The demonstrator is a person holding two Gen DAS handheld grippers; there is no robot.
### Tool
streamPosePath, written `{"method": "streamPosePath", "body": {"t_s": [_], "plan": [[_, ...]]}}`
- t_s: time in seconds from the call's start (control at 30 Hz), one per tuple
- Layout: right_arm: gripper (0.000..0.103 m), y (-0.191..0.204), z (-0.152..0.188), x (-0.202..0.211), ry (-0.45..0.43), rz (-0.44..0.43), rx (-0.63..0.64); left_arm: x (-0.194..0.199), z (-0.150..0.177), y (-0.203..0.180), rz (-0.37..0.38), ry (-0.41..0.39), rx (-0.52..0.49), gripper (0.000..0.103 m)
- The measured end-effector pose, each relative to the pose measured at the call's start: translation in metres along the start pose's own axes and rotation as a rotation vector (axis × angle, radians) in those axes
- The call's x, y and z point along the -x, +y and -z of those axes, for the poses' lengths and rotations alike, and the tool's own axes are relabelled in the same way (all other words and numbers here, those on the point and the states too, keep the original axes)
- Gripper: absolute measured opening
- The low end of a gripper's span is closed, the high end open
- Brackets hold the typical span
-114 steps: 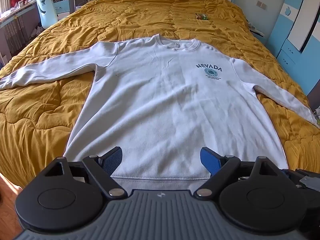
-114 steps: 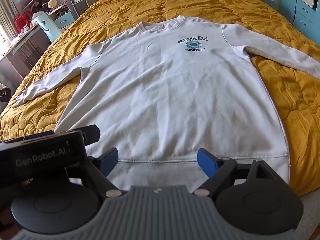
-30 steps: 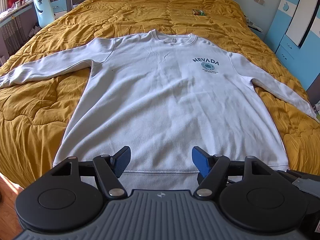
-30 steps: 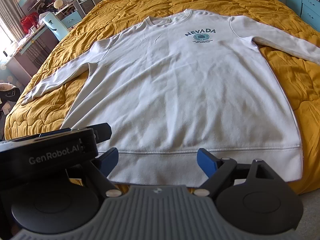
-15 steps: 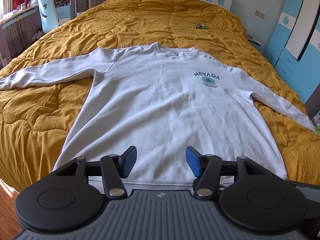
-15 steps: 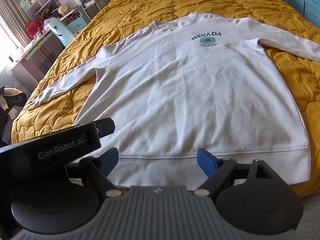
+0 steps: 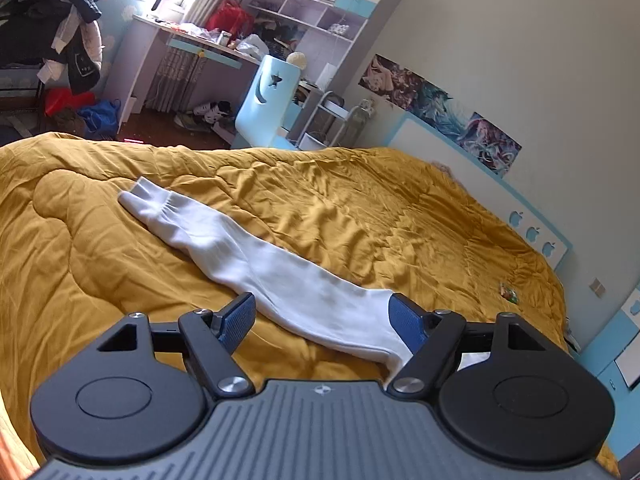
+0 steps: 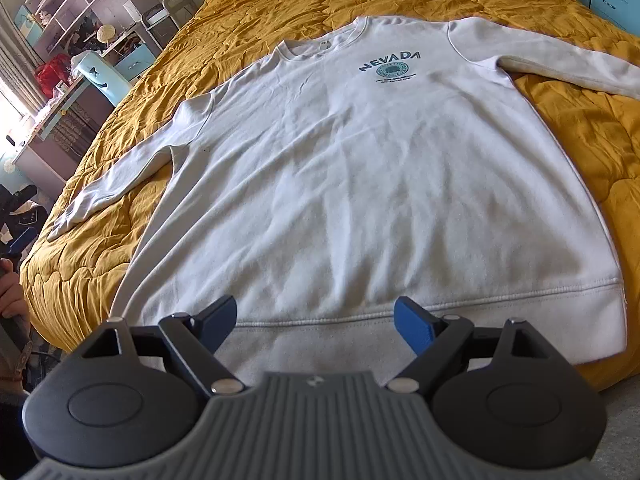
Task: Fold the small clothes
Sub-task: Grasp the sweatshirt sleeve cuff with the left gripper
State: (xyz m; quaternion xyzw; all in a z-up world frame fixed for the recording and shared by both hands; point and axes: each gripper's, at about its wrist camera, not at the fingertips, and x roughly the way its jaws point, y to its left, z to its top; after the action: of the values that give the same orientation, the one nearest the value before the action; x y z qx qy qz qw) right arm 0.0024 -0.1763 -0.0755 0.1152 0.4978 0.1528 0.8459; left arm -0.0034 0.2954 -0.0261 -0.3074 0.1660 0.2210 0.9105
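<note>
On the bed's mustard quilt [image 8: 580,128], a white sweatshirt [image 8: 360,168] lies flat, front up, both arms spread outward. The right tool [image 8: 316,322] hovers over its hem, fingers spread, pinching nothing. The left tool [image 7: 322,316] faces along the left sleeve [image 7: 248,260], which stretches toward the bed's edge; its jaws are opening, the sleeve's upper part seen between them, not pinched.

text: "nevada" | on: sweatshirt [image 8: 360,168] chest | smaller print below: unreadable
</note>
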Motion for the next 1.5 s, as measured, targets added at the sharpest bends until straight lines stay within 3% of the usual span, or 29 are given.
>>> {"method": "streamPosePath", "body": {"t_s": [0.07,0.23,0.33,0.63,0.73,0.8,0.83,0.9,1.03,1.17,1.3,1.5], "plan": [[0.082,0.003,-0.001,-0.002,0.001,0.005,0.013,-0.028,-0.017,0.035,-0.074,0.000,0.075,0.088],[0.082,0.007,-0.005,-0.004,-0.008,0.027,0.016,-0.084,-0.044,0.104,-0.169,0.035,0.273,0.085],[0.082,0.004,-0.008,-0.003,-0.032,0.061,0.000,-0.103,-0.050,0.130,-0.167,0.034,0.358,0.082],[0.082,0.000,-0.020,-0.007,-0.052,0.143,-0.027,-0.136,-0.065,0.126,-0.236,0.031,0.208,0.078],[0.082,0.002,-0.021,-0.010,-0.050,0.151,-0.023,-0.148,-0.064,0.126,-0.288,0.043,0.179,0.062],[0.082,0.002,-0.022,-0.011,-0.050,0.154,-0.024,-0.156,-0.063,0.126,-0.352,0.061,0.169,0.032],[0.082,0.000,-0.023,-0.011,-0.051,0.157,-0.030,-0.157,-0.062,0.128,-0.356,0.065,0.182,0.030],[0.082,-0.003,-0.023,-0.011,-0.052,0.163,-0.040,-0.153,-0.062,0.131,-0.349,0.059,0.212,0.015],[0.082,-0.014,-0.025,-0.015,-0.007,0.222,-0.071,-0.149,-0.070,0.120,-0.352,0.056,0.172,0.012],[0.082,-0.034,-0.033,-0.014,-0.023,0.222,-0.117,-0.134,-0.084,0.093,-0.287,0.020,0.087,0.010],[0.082,-0.050,-0.040,-0.001,-0.090,0.260,-0.123,-0.116,-0.096,0.052,-0.197,-0.019,0.033,0.010],[0.082,-0.081,-0.036,0.012,-0.149,0.304,-0.147,-0.102,-0.107,-0.050,-0.034,-0.068,-0.049,0.009]]}}
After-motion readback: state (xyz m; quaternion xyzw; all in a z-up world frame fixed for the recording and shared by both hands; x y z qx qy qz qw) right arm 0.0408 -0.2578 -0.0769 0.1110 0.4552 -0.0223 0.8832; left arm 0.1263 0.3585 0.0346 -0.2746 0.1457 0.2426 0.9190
